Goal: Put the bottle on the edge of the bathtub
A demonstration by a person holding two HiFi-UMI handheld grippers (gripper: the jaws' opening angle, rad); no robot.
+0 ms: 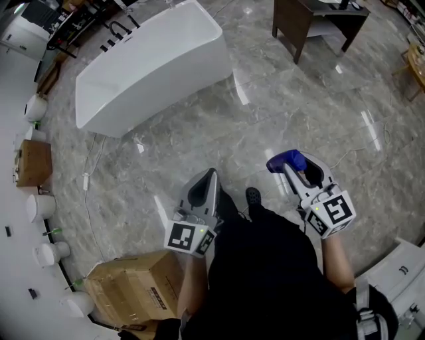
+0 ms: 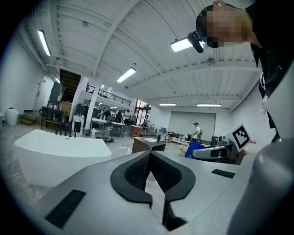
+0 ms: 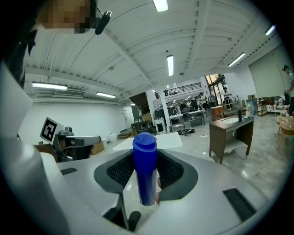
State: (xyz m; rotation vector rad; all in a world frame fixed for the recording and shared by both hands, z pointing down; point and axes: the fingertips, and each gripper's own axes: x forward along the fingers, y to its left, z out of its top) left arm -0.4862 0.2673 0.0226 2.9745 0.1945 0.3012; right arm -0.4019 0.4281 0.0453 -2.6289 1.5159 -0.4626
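A blue bottle (image 3: 144, 170) with a blue cap stands upright between the pads of my right gripper (image 3: 146, 157), which is shut on it. From the head view, the bottle (image 1: 287, 161) and right gripper (image 1: 297, 170) are held over the floor, just in front of the person's body. My left gripper (image 1: 207, 178) is beside them on the left, its jaws shut with nothing between them (image 2: 149, 155). The white bathtub (image 1: 159, 76) stands well ahead and to the left. It also shows in the left gripper view (image 2: 59, 149) and behind the bottle (image 3: 172, 140).
A dark wooden table (image 1: 312, 20) stands at the far right. Cardboard boxes sit near my left side (image 1: 133, 285) and by the wall (image 1: 33, 163). White fixtures (image 1: 41, 207) line the left wall. A cable (image 1: 88, 182) lies on the grey marble floor.
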